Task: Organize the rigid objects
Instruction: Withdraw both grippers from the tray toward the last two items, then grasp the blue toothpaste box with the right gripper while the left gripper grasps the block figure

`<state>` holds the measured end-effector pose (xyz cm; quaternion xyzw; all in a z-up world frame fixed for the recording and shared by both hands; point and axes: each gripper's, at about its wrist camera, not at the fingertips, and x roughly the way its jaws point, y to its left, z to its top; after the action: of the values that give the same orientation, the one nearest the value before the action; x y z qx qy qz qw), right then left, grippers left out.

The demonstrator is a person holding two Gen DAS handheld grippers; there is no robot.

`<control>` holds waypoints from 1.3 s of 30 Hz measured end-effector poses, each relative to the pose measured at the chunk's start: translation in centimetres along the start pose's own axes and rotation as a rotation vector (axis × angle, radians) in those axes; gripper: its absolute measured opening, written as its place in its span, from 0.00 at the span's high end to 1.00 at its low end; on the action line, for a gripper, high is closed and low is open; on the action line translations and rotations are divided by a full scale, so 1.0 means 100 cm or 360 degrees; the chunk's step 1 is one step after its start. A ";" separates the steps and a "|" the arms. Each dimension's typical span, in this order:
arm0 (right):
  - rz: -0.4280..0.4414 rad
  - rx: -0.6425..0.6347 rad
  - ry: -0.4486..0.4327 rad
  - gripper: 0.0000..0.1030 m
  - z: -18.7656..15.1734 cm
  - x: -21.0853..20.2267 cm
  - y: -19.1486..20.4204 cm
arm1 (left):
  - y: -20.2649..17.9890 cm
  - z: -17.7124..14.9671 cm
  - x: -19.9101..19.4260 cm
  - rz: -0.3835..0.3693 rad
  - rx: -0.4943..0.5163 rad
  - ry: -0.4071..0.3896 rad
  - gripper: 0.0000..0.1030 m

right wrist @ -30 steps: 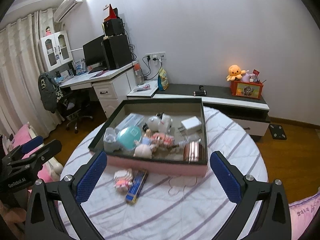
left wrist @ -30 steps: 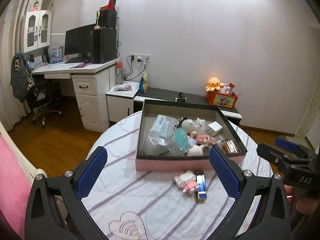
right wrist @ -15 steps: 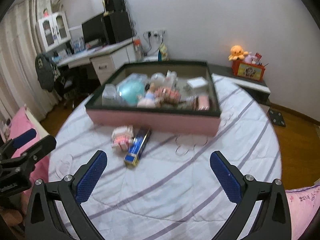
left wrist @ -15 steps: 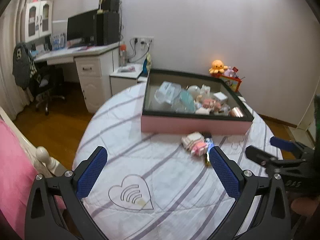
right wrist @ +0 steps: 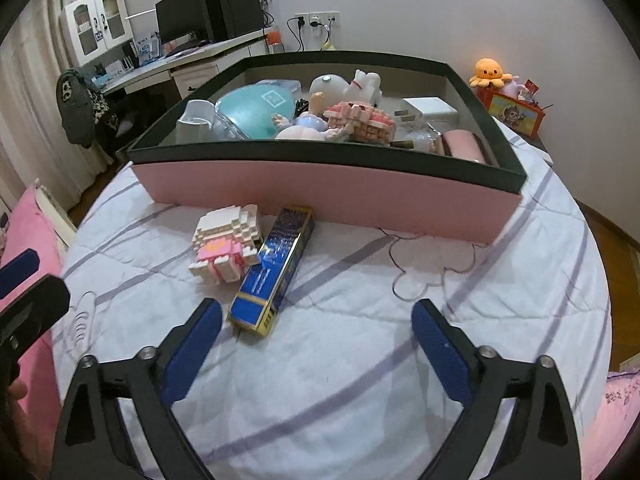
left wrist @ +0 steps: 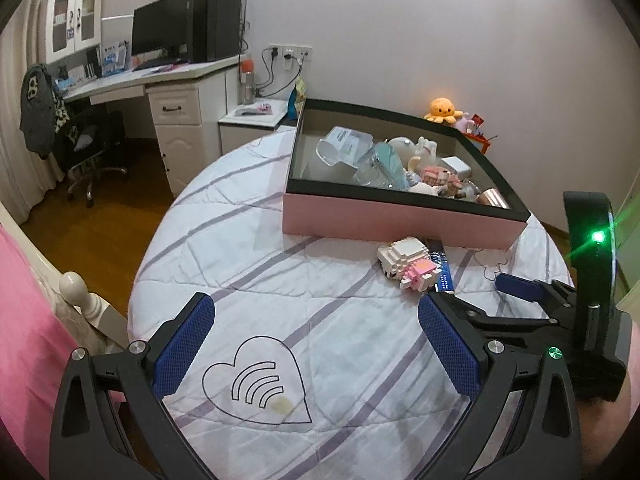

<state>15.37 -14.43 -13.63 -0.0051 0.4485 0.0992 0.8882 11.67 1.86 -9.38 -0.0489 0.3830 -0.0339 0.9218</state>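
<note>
A pink box with a black rim (left wrist: 400, 220) (right wrist: 320, 196) stands on the round table, filled with several small objects. In front of it lie a white-and-pink block figure (left wrist: 410, 262) (right wrist: 226, 244) and a long blue-and-gold box (right wrist: 276, 268) (left wrist: 442, 268), touching side by side. My left gripper (left wrist: 316, 332) is open and empty, low over the cloth, left of the figure. My right gripper (right wrist: 316, 340) is open and empty, just in front of the blue box's near end; it also shows in the left wrist view (left wrist: 516, 286).
The table has a white cloth with purple stripes (left wrist: 248, 240). A pink bed (left wrist: 24, 320) lies at the left. A desk with a monitor (left wrist: 160, 40) and a low cabinet with an orange plush (left wrist: 442, 108) stand beyond the table.
Both grippers have come down and forward toward the table. The block figure and the blue box now lie much closer to the right gripper. Both stay open.
</note>
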 end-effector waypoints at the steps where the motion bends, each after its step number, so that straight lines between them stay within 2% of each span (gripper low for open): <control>1: 0.0012 -0.0008 0.0006 0.18 0.001 0.003 0.001 | -0.001 0.000 0.002 -0.0001 0.0002 0.0006 0.00; 2: 0.0017 -0.0017 0.0012 0.31 0.003 0.005 -0.001 | -0.001 0.001 0.003 -0.0003 0.0004 0.0011 0.00; 4: -0.0028 -0.0061 0.0020 0.45 0.004 0.009 0.000 | -0.003 0.001 0.006 -0.0004 0.0013 0.0020 0.00; 5: -0.0037 -0.0075 0.0015 0.51 0.004 0.009 -0.001 | -0.003 0.001 0.007 -0.0005 0.0016 0.0024 0.00; 7: -0.0027 -0.0079 0.0009 0.54 0.004 0.008 -0.006 | -0.004 0.001 0.011 -0.0011 0.0015 0.0037 0.00; 10: -0.0014 -0.0086 -0.0016 0.56 0.007 0.009 -0.012 | -0.009 0.001 0.016 -0.0021 0.0026 0.0054 0.00; 12: 0.0012 -0.0137 -0.0033 0.68 0.010 0.011 -0.010 | -0.013 0.001 0.018 -0.0027 0.0041 0.0060 0.00; 13: 0.0049 -0.0145 -0.0036 0.80 0.011 0.011 -0.010 | -0.016 0.002 0.020 -0.0031 0.0050 0.0061 0.00; 21: 0.0069 -0.0049 -0.0047 0.80 0.003 -0.001 -0.043 | -0.041 0.008 0.040 -0.0086 0.0122 0.0113 0.00; 27: 0.0067 -0.0004 -0.0048 0.80 0.005 0.000 -0.060 | -0.066 0.011 0.077 -0.0110 0.0189 0.0208 0.01; 29: 0.0061 0.0006 -0.0052 0.80 0.005 0.000 -0.059 | -0.068 0.013 0.088 -0.0105 0.0168 0.0235 0.01; 31: 0.0081 0.0021 -0.0051 0.80 0.007 0.001 -0.060 | -0.069 0.016 0.097 -0.0085 0.0150 0.0257 0.05; 33: 0.0081 0.0015 -0.0052 0.80 0.006 0.000 -0.060 | -0.071 0.018 0.101 -0.0069 0.0172 0.0259 0.16; 34: 0.0080 0.0013 -0.0054 0.80 0.006 0.000 -0.060 | -0.074 0.019 0.102 -0.0075 0.0199 0.0251 0.36; 35: 0.0083 0.0017 -0.0055 0.80 0.005 0.000 -0.060 | -0.075 0.020 0.101 -0.0075 0.0223 0.0244 0.44; 36: 0.0086 0.0020 -0.0054 0.80 0.006 0.000 -0.060 | -0.076 0.020 0.100 -0.0062 0.0249 0.0237 0.46; 39: 0.0092 0.0029 -0.0058 0.80 0.006 0.000 -0.060 | -0.067 0.019 0.096 -0.0142 0.0204 0.0239 0.47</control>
<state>16.95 -20.30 -13.71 0.0178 0.4332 0.1207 0.8930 19.63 -5.58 -14.01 -0.0043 0.4454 -0.1028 0.8894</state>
